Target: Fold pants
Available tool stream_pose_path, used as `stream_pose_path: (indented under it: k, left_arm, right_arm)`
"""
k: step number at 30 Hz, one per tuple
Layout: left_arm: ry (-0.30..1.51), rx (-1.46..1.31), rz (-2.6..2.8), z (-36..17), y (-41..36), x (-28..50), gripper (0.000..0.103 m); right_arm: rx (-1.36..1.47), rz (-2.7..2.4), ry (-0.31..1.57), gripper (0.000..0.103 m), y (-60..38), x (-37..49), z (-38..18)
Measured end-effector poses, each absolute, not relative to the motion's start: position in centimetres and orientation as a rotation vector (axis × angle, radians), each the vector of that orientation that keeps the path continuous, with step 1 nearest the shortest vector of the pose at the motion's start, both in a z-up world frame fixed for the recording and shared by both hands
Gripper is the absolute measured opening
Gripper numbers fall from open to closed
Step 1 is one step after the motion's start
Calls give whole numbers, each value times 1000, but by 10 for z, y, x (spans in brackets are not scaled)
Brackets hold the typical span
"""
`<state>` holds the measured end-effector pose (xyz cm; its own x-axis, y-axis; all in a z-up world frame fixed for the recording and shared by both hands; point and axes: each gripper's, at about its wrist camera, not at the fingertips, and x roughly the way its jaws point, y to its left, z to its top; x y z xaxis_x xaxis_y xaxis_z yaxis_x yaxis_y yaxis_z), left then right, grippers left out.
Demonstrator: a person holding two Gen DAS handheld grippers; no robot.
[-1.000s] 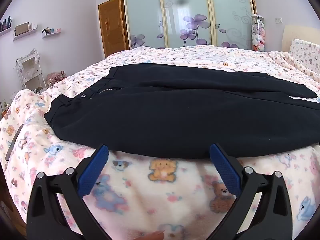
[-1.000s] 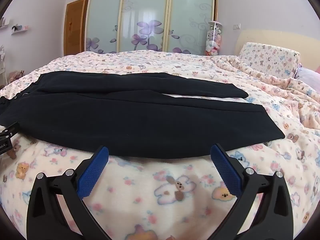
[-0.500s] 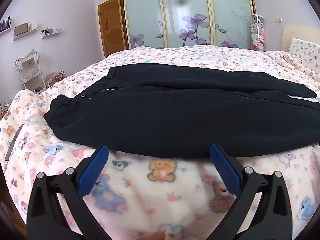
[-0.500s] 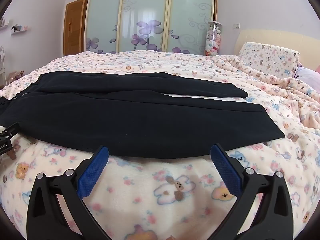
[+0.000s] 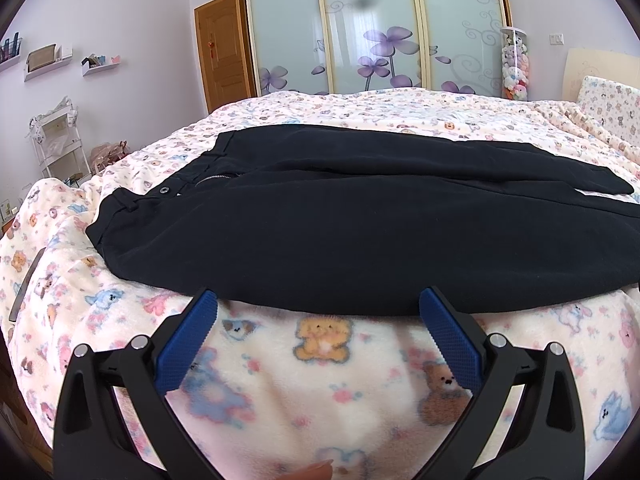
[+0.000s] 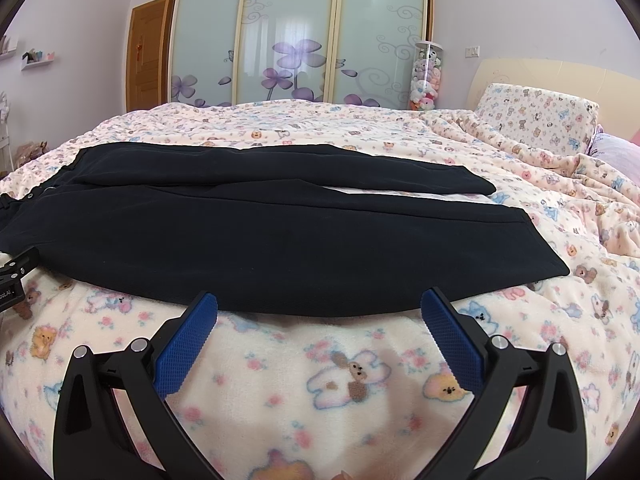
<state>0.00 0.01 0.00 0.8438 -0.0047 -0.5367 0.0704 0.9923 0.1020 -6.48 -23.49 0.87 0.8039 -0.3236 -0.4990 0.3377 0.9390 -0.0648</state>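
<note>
Pants [image 5: 360, 232] lie flat across the bed [image 5: 320, 380], both legs spread side by side, no fold made yet. Left tongs [image 5: 318, 306] and right tongs [image 6: 319, 306] spread wide, empty, hovering just short of near edge. All folds remain.

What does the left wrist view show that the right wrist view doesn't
Only the left wrist view shows the pants' waistband with its button and zipper, plus the white rack. Only the right wrist view shows both leg hems, the pillow and part of the left gripper. Both show the black pants lying flat on the blanket, the wardrobe, and an open gripper short of the pants' near edge.
</note>
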Motion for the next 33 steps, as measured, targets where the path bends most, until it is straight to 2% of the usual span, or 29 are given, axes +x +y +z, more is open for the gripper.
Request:
stream_pose_path:
  k: [33]
  left_arm:
    - [572,121,-43,-2,-1,1,101]
  right_arm:
    - [33,-355,532,102,-234,-64,8]
